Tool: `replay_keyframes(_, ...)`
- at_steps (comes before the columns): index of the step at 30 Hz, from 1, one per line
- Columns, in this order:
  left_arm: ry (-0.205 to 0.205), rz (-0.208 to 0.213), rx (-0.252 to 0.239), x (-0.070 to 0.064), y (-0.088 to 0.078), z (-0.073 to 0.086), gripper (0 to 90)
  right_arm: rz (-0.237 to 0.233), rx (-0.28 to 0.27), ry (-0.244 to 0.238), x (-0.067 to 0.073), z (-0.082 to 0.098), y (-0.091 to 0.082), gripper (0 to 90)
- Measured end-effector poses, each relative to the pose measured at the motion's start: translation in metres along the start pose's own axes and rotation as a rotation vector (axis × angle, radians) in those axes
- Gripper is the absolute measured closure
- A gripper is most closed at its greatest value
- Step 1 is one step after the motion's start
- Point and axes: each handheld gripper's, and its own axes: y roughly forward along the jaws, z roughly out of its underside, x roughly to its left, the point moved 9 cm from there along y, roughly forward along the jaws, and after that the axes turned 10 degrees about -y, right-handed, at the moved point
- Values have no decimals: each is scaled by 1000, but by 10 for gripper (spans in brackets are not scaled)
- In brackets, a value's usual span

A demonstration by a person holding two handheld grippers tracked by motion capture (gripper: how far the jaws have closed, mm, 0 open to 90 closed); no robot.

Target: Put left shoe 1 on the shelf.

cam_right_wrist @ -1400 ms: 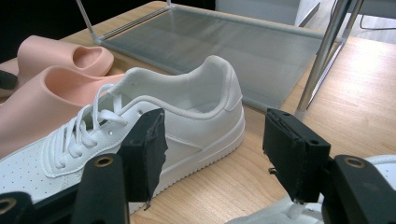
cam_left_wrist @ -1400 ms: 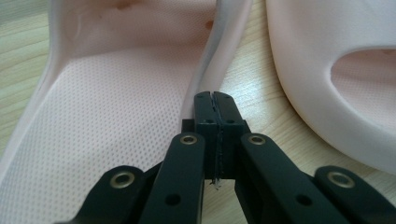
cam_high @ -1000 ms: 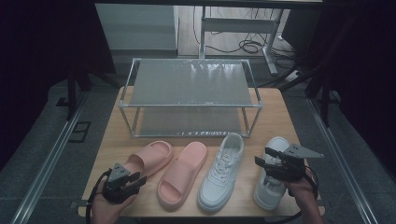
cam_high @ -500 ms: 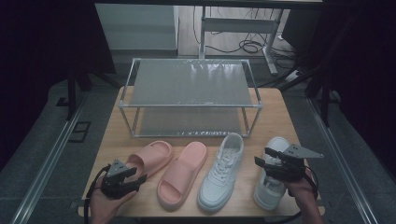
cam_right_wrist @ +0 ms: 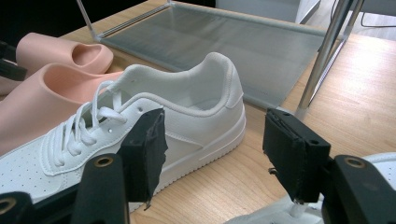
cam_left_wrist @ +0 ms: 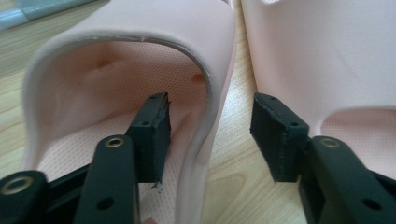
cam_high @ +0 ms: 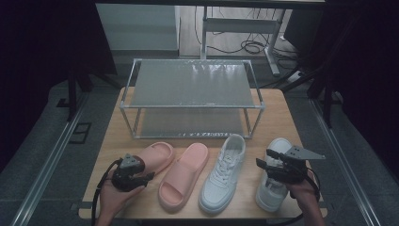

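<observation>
Left gripper (cam_high: 141, 175) at 7 o'clock of the wooden table (cam_high: 277, 117), jaws apart and just been opening; in the left gripper view one jaw sits inside the left pink rubber slide sandal (cam_left_wrist: 140, 70), its side wall between the jaws, pads not pressing. The second pink slide (cam_high: 183, 176) lies just beside it at 6 o'clock. Right gripper (cam_high: 263, 159) at 5 o'clock, jaws spread, gripping nothing, hovering over the outer white lace-up sneaker (cam_high: 273, 188); the other white sneaker (cam_right_wrist: 154, 126) is beside it. Metal two-tier shoe rack (cam_high: 193, 84) at 12 o'clock.

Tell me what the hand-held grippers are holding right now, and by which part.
Nothing is held. The left hand-held gripper straddles the pink slide's side wall, pads not pressing. The right hand-held gripper is open.
</observation>
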Motion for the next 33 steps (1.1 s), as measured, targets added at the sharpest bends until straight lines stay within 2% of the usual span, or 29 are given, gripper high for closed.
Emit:
replay_keyframes(3,3,-19,13,2,5,0,531,-1,1,0,0,0,0,396)
replay_keyframes(4,6,-38,14,4,7,0,550,-1,-1,-2,1,0,0,397)
replay_keyframes(7,11,-41,6,4,8,-1,637,0,1,-2,0,0,0,396)
replay_keyframes(8,15,-44,2,4,8,-1,637,-1,3,-1,1,0,0,396)
replay_keyframes(10,20,-24,6,2,8,-1,719,-3,6,-1,1,1,1,396)
replay_keyframes(14,34,-35,8,2,7,-1,800,-3,8,-1,1,1,1,397)
replay_keyframes(18,41,-41,6,3,3,-3,824,-1,4,1,0,1,1,396)
replay_keyframes(27,11,-40,-9,7,-5,-10,836,3,-3,-1,0,-1,-1,396)
replay_keyframes(33,4,-44,-35,3,-5,-28,835,6,-5,1,0,-1,-2,396)
